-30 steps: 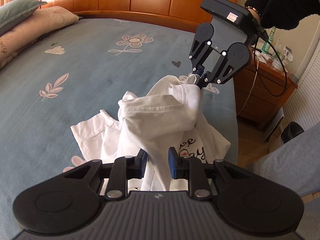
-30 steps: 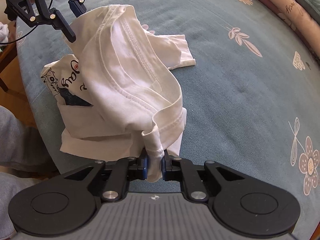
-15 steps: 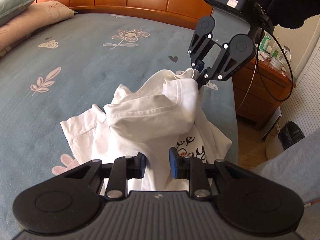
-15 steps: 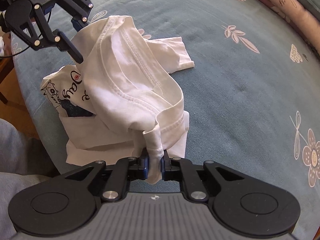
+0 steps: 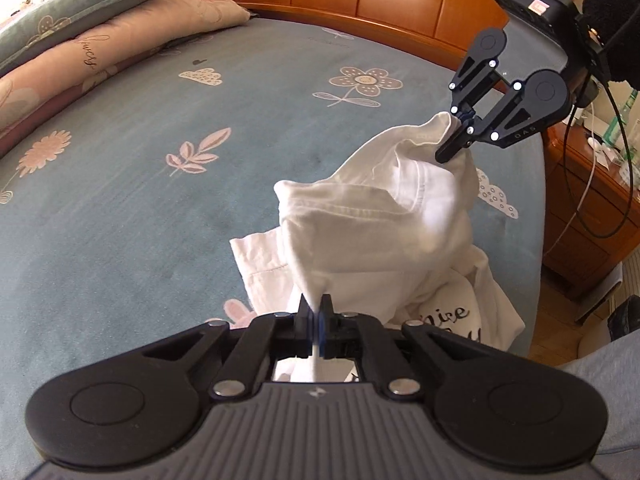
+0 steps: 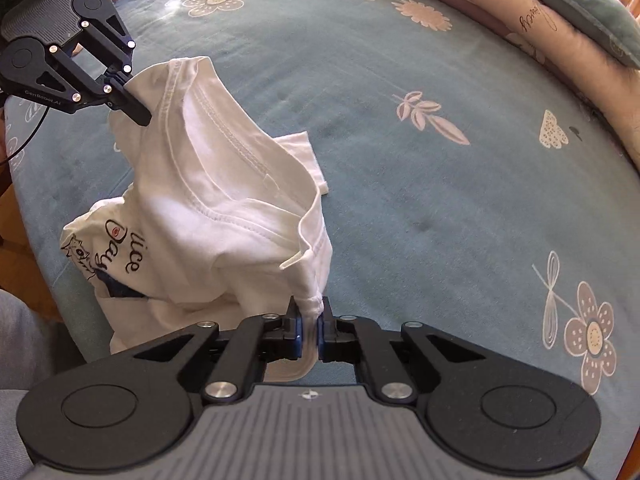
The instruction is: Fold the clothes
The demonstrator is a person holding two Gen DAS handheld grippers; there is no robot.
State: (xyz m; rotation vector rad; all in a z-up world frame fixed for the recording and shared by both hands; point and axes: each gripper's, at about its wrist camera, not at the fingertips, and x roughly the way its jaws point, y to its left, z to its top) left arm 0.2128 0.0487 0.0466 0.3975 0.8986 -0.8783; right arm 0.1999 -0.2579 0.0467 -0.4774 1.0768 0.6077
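My left gripper [image 5: 315,330] has just clamped its fingers onto a fold of the white T-shirt [image 5: 384,232], where a moment ago they stood apart around it; my right gripper [image 6: 308,326] keeps its fingers pinched on another bunched edge; shirt now hangs between both, partly lifted off the blue bed sheet [image 5: 140,184], printed part trailing at the bed's edge; two-point hold secured, so I judge spreading it flat comes next.

Both wrist cams sit right behind their own jaws, angled down, close over the white shirt [image 5: 384,216] on the bed [image 5: 120,200]. They face each other across it.
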